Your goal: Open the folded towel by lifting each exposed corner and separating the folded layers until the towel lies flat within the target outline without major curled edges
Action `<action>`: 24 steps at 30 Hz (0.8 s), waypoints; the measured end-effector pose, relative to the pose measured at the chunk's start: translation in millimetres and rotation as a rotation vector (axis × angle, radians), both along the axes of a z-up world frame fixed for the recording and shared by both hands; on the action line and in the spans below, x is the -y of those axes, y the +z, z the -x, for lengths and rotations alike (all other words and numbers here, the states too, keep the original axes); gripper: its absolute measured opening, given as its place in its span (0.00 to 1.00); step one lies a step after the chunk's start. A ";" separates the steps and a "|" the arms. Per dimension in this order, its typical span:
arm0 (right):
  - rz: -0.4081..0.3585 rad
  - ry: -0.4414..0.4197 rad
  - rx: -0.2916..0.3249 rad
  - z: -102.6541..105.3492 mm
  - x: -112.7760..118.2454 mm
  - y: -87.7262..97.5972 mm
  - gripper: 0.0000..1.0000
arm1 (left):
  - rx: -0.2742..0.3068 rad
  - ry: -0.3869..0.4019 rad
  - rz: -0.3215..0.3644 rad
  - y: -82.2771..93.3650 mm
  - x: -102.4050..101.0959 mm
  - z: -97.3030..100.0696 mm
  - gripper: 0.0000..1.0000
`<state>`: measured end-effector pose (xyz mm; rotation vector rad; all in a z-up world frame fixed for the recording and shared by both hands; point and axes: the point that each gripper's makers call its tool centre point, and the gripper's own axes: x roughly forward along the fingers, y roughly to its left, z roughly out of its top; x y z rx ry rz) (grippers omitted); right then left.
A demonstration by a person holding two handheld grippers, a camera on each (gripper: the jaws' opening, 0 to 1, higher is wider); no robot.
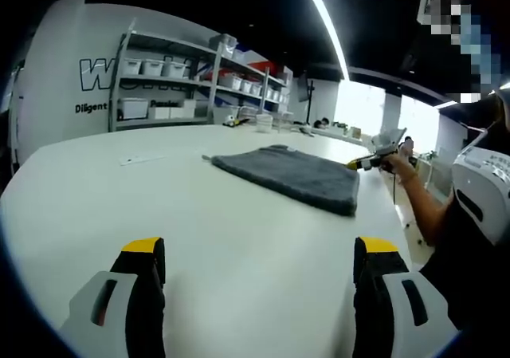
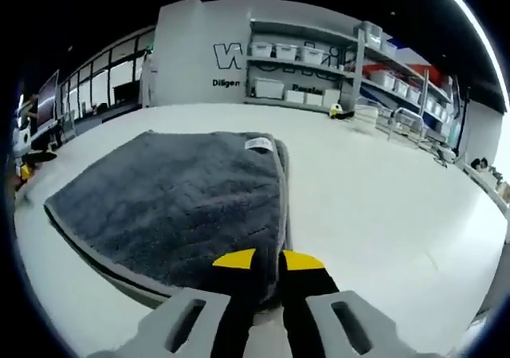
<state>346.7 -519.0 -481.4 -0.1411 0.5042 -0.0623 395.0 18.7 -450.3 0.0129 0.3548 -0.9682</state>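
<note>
Folded grey towel (image 2: 179,202) flat on the white table (image 2: 374,214), white tag (image 2: 257,143) at its far corner; long axis apparently running from the right gripper (image 2: 267,264) toward the tag. Right jaws nearly closed at the near edge, grip uncertain; left gripper (image 1: 259,250) wide open, empty, well short of the towel. Towel probably soft, limp, light; best pinched at an exposed corner of the top layer.

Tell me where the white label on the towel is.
In the right gripper view the white label sits at the gray towel's far corner, on the shelving side, across from the nearly closed right tool.
</note>
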 end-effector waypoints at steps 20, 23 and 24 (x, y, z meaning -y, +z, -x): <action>0.093 0.201 0.127 -25.2 -81.0 51.8 0.00 | 0.002 0.002 0.004 1.5 0.4 -0.9 0.97; 0.102 0.267 0.124 -32.3 -105.2 52.9 0.00 | 0.005 0.000 0.000 1.7 -0.1 0.0 0.97; 0.097 0.289 0.130 -34.4 -113.7 54.3 0.00 | 0.004 0.001 -0.002 1.4 -0.5 0.1 0.97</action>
